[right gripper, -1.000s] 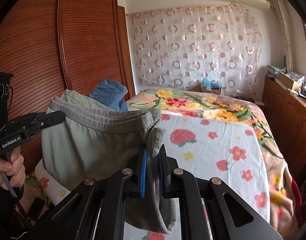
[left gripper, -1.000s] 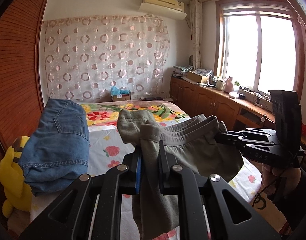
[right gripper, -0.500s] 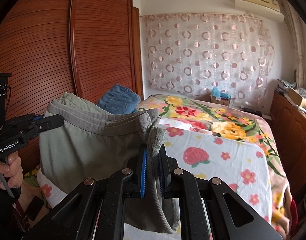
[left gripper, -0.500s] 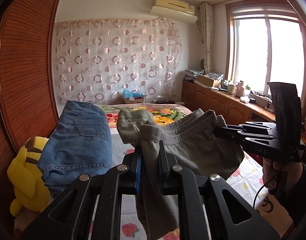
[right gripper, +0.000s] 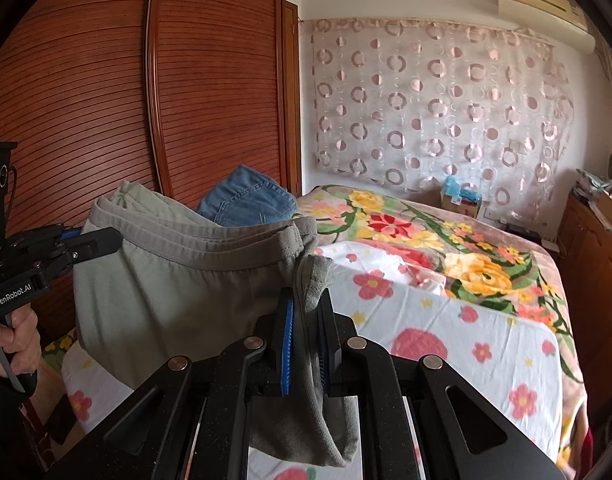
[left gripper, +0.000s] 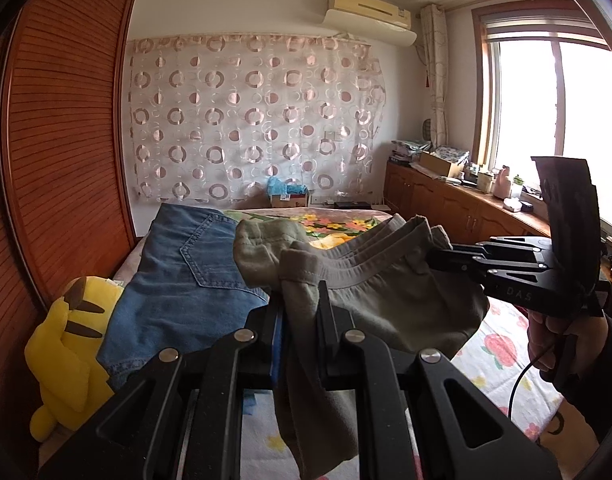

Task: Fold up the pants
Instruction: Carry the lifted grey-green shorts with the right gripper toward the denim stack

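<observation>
We hold the grey pants (left gripper: pixel 386 292) up above the bed (right gripper: pixel 466 320). The left gripper (left gripper: pixel 299 312) jaws pinch one waistband corner, the right gripper (right gripper: pixel 308 316) jaws the other. Folded jeans (left gripper: pixel 185 280) lie far left.

Left wrist view sits right behind its own gripper, looking along the fingers and slightly down across the bed (left gripper: pixel 502 344) toward the far curtained wall (left gripper: pixel 245 120) — window (left gripper: pixel 554 120) at its right edge, wardrobe (left gripper: pixel 65 140) at its left. Right wrist view, equally close behind its fingers, faces the same far wall (right gripper: pixel 438 104) from further right, wardrobe (right gripper: pixel 145 100) filling its left half. Both share the bed (right gripper: pixel 486 320), the curtain, the folded jeans (left gripper: pixel 185 276) (right gripper: pixel 249 200) — and each catches the other gripper at its edge.
</observation>
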`<action>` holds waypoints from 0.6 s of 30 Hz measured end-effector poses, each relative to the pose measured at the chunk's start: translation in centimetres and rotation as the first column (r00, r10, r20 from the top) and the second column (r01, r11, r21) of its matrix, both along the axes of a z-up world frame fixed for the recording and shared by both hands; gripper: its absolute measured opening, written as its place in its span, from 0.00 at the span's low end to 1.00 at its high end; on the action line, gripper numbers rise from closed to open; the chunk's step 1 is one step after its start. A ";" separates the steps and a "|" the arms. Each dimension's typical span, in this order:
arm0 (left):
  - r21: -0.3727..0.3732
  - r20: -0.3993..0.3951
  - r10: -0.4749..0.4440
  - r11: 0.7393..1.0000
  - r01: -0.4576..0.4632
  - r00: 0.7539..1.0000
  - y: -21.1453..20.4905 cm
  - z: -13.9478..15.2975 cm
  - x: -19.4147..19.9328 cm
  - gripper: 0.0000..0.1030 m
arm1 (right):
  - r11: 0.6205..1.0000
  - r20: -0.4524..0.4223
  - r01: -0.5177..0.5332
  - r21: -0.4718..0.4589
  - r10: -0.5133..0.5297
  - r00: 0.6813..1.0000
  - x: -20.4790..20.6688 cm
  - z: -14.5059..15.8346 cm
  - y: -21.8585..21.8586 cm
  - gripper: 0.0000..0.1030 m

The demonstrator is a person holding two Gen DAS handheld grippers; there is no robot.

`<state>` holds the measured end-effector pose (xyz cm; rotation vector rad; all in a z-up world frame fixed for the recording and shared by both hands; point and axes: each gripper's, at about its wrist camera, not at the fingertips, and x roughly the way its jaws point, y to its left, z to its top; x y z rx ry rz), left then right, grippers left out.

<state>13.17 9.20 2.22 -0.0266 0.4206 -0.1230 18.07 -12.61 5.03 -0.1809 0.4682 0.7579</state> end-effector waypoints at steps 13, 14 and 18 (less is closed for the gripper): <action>0.012 0.024 0.066 0.998 -0.067 0.998 3.0 1.1 4.0 0.14 | 0.997 0.058 -0.069 -0.020 0.070 0.996 6.5 0.8 4.5 0.10; 0.011 0.022 0.074 0.997 -0.074 0.997 3.3 1.0 4.4 0.14 | 0.997 0.060 -0.076 -0.020 0.077 0.995 7.2 0.5 4.6 0.10; 0.012 0.017 0.103 0.995 -0.103 0.995 4.1 0.8 5.4 0.14 | 0.994 0.077 -0.103 -0.027 0.105 0.991 9.4 0.1 6.1 0.10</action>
